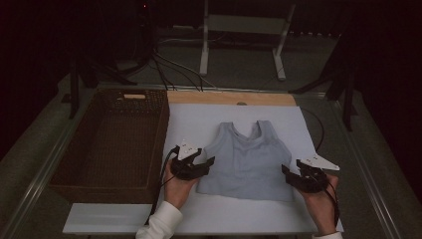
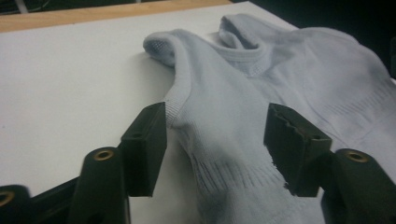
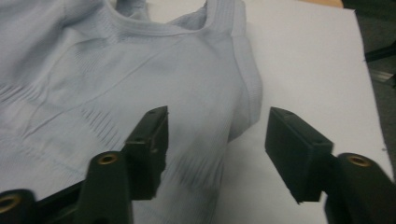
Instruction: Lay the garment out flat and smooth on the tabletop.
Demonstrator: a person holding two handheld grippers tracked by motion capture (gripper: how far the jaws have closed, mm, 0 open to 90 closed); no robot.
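A pale blue sleeveless top (image 1: 246,159) lies flat on the white board (image 1: 298,124), straps toward the far side. My left gripper (image 1: 206,162) sits at the top's left side seam, held in a hand that enters from below. In the left gripper view its jaws (image 2: 217,116) stand apart over the top's (image 2: 289,70) armhole edge, pads clear of the cloth. My right gripper (image 1: 286,172) rests at the lower right edge of the top. In the right gripper view it (image 3: 217,119) is open, with the top's (image 3: 116,70) side edge lying between the jaws.
A dark woven basket (image 1: 159,129) stands along the board's left edge, close to my left hand. A wooden strip (image 1: 229,97) runs behind the board. Cables and a white stand (image 1: 244,25) lie farther back. Bare white board (image 1: 239,214) shows in front of the top.
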